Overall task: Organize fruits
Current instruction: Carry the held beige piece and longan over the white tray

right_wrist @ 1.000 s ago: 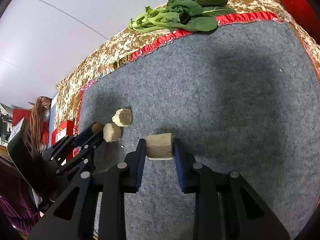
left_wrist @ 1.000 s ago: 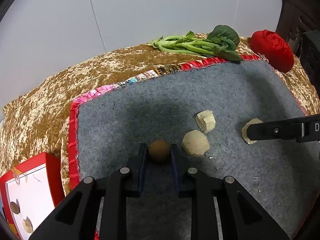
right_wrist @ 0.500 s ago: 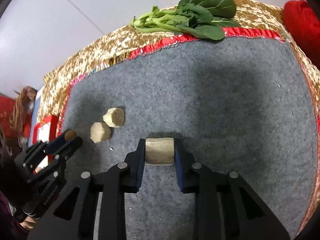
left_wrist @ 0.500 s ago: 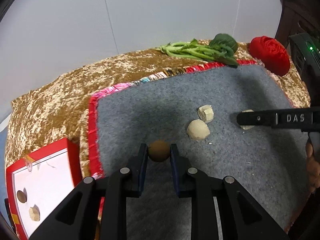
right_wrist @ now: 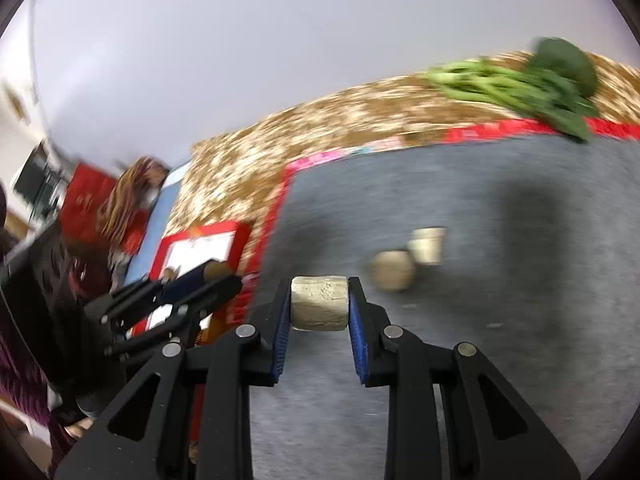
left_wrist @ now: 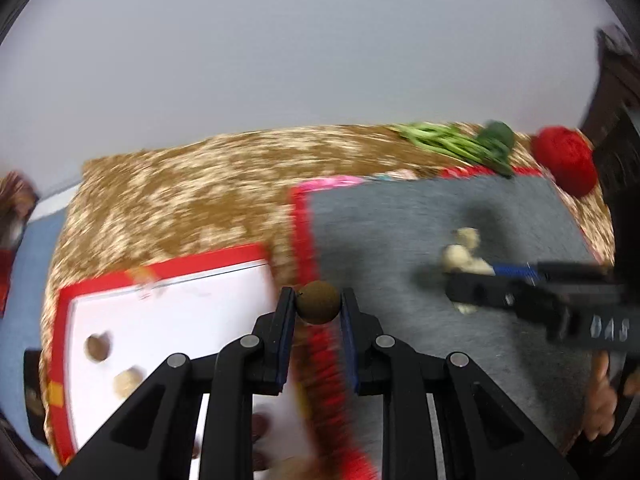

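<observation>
The left gripper [left_wrist: 318,304] clamps a small round brown fruit [left_wrist: 318,303] between its pads, held above the red left edge of a grey mat [left_wrist: 420,216], beside the right edge of a red-rimmed white tray [left_wrist: 168,308]. Two small pieces lie near the tray's left edge, blurred. The right gripper [right_wrist: 319,305] pinches a pale, cylinder-shaped chunk [right_wrist: 319,303] over the mat near its left edge; its jaws have just been closing on it. Farther out on the mat, a rounded tan piece [right_wrist: 392,271] rests touching a squarer pale piece [right_wrist: 428,244], roughly mid-mat. The mat lies on a gold patterned cloth [left_wrist: 180,196]. At the mat's far edge, a bunch of leafy greens [right_wrist: 520,84] sprawls across the red trim onto the cloth, and a red ball-like object [left_wrist: 566,160] sits by the far right corner. Both views are motion-blurred.
</observation>
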`<state>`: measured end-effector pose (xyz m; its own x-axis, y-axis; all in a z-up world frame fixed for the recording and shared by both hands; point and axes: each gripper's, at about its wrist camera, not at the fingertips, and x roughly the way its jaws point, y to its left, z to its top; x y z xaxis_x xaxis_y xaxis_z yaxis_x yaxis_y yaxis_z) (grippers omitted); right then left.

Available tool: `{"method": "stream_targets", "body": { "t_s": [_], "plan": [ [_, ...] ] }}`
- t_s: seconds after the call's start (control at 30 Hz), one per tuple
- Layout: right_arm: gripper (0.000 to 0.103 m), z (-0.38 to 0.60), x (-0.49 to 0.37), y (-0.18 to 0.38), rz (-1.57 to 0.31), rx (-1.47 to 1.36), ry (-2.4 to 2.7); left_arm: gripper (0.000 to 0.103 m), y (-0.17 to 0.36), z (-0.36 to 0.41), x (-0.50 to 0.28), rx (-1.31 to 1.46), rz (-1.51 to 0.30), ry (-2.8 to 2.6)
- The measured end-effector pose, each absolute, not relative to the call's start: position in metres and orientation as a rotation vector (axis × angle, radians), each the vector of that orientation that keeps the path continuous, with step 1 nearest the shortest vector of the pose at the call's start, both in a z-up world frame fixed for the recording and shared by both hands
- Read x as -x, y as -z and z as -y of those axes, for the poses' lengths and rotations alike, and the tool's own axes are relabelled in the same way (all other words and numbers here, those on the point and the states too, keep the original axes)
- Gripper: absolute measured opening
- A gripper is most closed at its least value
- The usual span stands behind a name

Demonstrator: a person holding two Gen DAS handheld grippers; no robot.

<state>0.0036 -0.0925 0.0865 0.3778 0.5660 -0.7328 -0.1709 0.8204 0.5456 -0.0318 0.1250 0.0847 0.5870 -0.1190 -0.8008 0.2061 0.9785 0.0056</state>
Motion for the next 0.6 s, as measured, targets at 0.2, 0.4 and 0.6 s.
{"method": "stream_targets", "body": {
  "t_s": [0.2, 0.4, 0.6],
  "plan": [
    [0.028, 0.043, 0.003, -0.091, -1.078, -0.357, -0.578, 0.021, -0.089, -0.165, 0.041, -0.087, -0.909, 0.091],
    [0.028, 0.016, 0.011, -0.090, -1.067, -0.329, -0.613, 0.021, -0.097, -0.187, 0.050, -0.081, -0.872, 0.032],
    [0.028, -0.001, 0.019, -0.090, -1.050, -0.310, -0.636, 0.021, -0.099, -0.202, 0.054, -0.101, -0.858, -0.026]
  ]
}}
